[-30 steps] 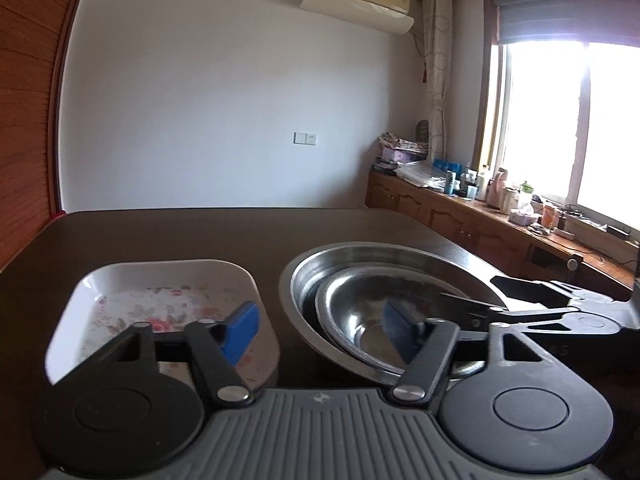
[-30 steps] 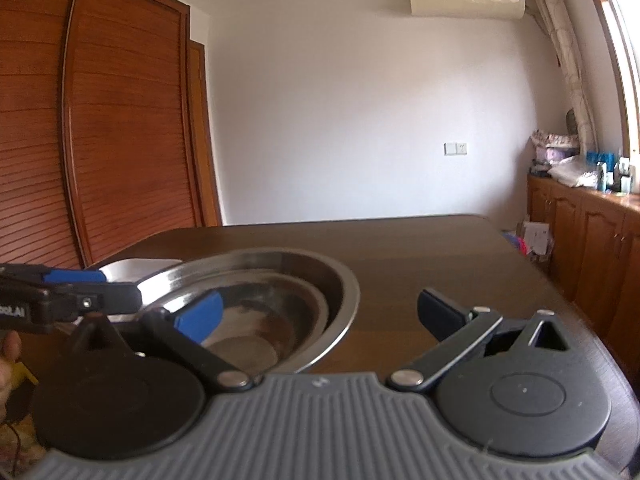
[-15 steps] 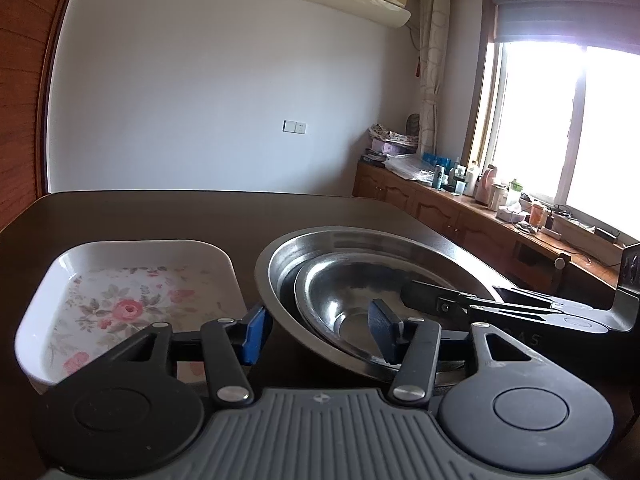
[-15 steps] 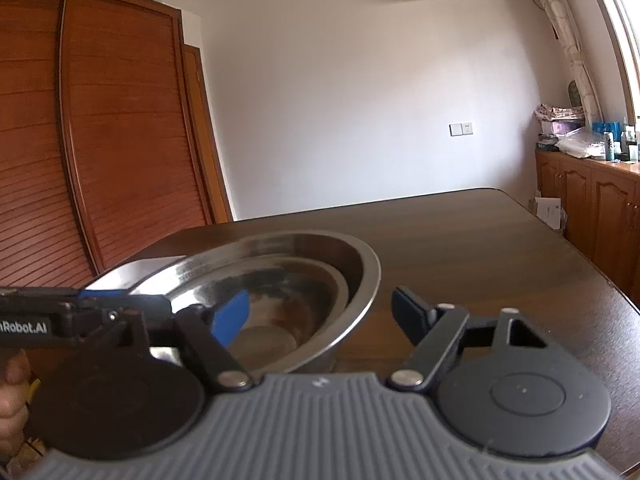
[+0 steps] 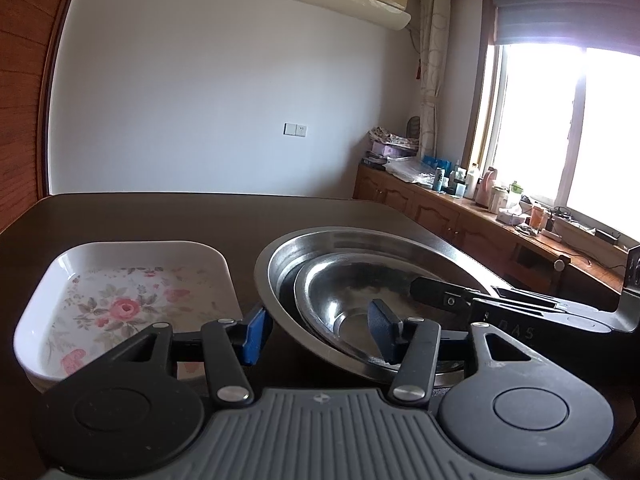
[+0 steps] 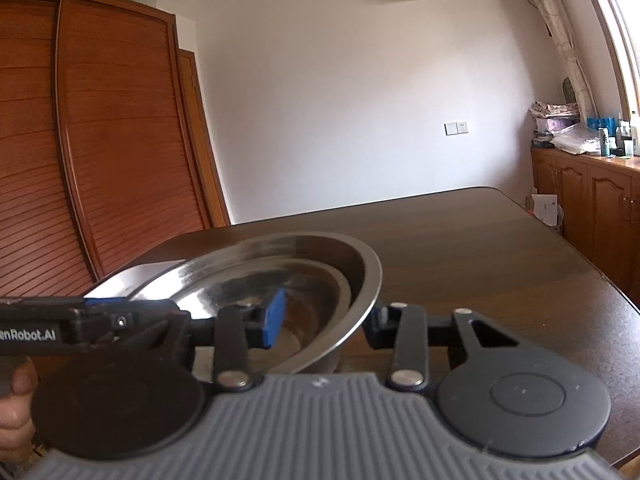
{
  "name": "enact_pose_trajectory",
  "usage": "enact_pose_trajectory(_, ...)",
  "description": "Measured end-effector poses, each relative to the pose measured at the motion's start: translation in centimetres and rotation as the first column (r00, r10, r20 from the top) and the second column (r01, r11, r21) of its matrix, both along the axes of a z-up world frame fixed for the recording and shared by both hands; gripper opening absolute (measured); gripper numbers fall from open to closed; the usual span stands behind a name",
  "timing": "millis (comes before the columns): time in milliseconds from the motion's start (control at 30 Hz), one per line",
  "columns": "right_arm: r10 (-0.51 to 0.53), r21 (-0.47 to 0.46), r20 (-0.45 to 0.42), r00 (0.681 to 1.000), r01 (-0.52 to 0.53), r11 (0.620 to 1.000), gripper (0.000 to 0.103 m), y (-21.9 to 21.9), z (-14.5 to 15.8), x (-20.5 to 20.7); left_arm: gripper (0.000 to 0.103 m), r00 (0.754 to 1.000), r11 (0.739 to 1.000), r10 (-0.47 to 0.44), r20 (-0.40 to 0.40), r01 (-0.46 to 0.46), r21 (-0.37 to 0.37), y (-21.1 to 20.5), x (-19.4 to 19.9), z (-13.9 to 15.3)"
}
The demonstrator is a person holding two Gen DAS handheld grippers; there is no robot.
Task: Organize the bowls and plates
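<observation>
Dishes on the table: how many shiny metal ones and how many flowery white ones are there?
Shiny metal bowls: 2, a small bowl sitting inside a big bowl
Flowery white dish: 1
Total: 3

Counted on the table: 2 steel bowls, nested, large bowl outside and small bowl inside; 1 white floral dish; 2 grippers, left gripper and right gripper.
</observation>
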State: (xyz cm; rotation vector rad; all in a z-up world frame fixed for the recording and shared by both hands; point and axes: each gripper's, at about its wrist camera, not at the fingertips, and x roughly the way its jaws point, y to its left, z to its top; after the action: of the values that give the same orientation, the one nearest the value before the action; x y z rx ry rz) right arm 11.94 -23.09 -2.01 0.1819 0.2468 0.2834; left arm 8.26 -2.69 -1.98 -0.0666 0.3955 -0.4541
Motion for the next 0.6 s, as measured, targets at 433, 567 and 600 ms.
enact_pose_trajectory(433, 0.013, 0.009, 0.019, 1.000, -0.013, 1.000, 0.041, 0.3, 0.8, -0.1, 0.082, 0.998, 1.000, 0.022, 0.051, -0.022, -0.007, 1.6, -0.9, 0.9)
enact_pose_trajectory(567, 0.031, 0.012, 0.024, 0.999, -0.031, 0.999, 0.041, 0.7, 1.3, 0.2, 0.082, 0.997, 0.999, 0.039, 0.067, -0.039, -0.009, 2.4, -1.1, 1.6)
enact_pose_trajectory(600, 0.036, 0.011, 0.027, 0.999, -0.036, 0.999, 0.041, 0.9, 1.4, 0.3, 0.082, 0.996, 0.999, 0.046, 0.070, -0.045, -0.011, 2.7, -1.1, 1.7)
